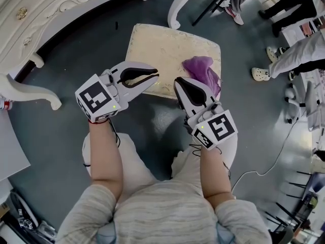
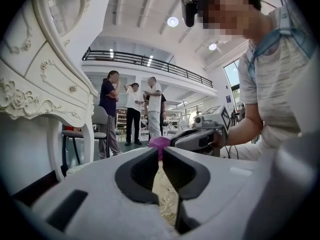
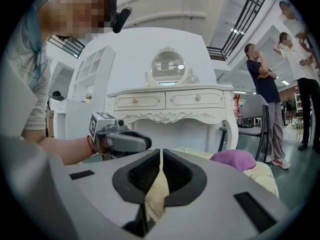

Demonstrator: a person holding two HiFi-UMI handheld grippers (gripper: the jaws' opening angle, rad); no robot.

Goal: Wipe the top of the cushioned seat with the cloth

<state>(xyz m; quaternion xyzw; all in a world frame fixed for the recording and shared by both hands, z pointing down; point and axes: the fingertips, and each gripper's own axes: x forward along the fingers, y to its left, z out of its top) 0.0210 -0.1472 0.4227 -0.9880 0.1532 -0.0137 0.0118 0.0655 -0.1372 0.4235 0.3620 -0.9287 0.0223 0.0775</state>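
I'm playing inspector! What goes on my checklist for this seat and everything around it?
Surface: cream cushioned seat with a patterned top, on a grey floor.
Job's things: purple cloth bunched on the seat's right side; neither gripper holds it.
Clutter: nothing seen.
Grippers: left gripper and right gripper at the seat's near edge, jaws shut, nothing between.
Cables: white cable across the floor on the right.
Surroundings: white dressing table on the left; people standing on the right.
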